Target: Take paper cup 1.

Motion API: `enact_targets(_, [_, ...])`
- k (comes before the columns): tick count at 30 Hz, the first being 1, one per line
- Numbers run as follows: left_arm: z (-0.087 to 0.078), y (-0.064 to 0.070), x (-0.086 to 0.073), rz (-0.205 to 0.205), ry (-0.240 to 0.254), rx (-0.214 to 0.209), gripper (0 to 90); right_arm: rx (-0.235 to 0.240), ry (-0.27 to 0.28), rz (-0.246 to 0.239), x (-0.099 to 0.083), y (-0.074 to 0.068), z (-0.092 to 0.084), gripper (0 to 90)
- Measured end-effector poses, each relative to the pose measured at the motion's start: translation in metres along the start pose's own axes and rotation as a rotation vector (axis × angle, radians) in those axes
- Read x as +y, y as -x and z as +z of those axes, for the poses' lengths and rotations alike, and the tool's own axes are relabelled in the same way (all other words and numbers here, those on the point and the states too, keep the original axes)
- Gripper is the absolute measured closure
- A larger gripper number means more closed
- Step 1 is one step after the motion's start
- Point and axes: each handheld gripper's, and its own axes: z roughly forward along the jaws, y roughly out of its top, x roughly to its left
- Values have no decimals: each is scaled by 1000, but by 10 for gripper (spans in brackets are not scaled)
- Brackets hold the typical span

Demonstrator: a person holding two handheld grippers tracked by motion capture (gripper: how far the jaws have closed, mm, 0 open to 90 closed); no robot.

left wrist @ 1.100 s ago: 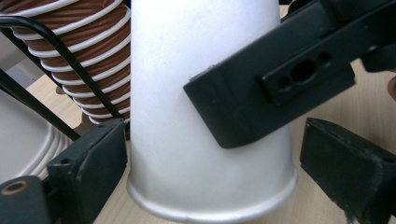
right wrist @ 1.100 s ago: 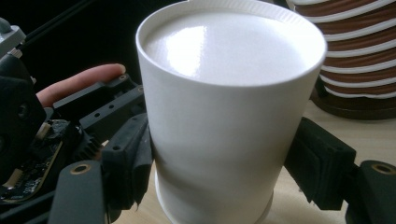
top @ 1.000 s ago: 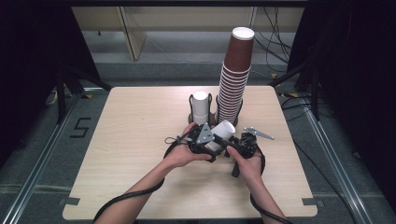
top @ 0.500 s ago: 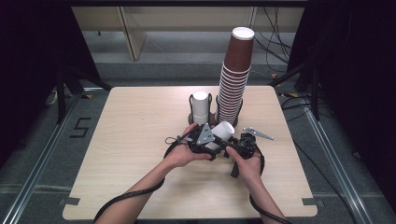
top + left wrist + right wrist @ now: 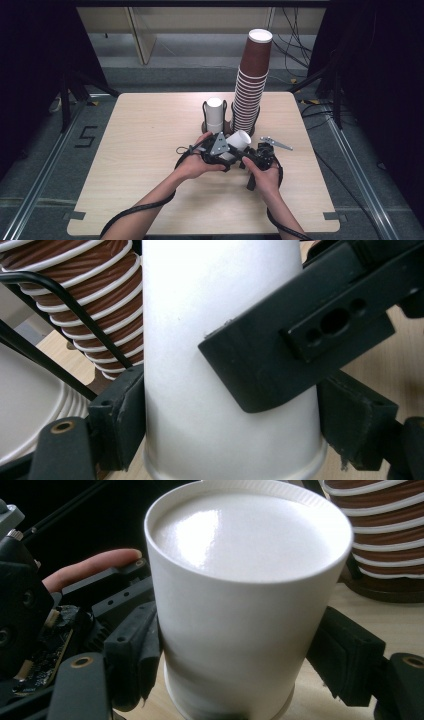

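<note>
High view puts my left gripper (image 5: 226, 150) and right gripper (image 5: 252, 155) near the table's (image 5: 125, 190) middle, both pinching the tilted white cup (image 5: 238, 140); the left jaws have just been closing on it.

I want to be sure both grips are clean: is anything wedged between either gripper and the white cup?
Nothing visible is. The left gripper and the right gripper both have the white cup directly between their jaws. The left gripper's jaws have just been closing on it. In the left gripper view one of the right gripper's jaws lies across the cup wall.
</note>
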Motion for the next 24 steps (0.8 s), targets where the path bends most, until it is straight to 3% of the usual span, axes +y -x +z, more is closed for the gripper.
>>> enact_targets(1, [0,1,0,-8,6,-4,204,0,6,-11,0,2,0,273])
enact_targets(2, [1,2,0,-19,16,-3,204,-11,0,10,0,0,-1,273])
enact_targets(13, [1,1,1,-21,9,-9,195,12,21,52,-2,6,-1,277])
enact_targets(17, [1,1,1,-23,9,-12,184,27,12,106,-2,5,-2,284])
enact_targets(20, [1,1,1,-23,11,-11,181,27,13,106,-2,5,-2,287])
enact_targets(22, [2,1,1,-24,20,-10,184,15,18,75,-2,8,-2,287])
enact_targets(24, [1,1,1,-8,6,-13,192,37,21,76,-3,9,-2,283])
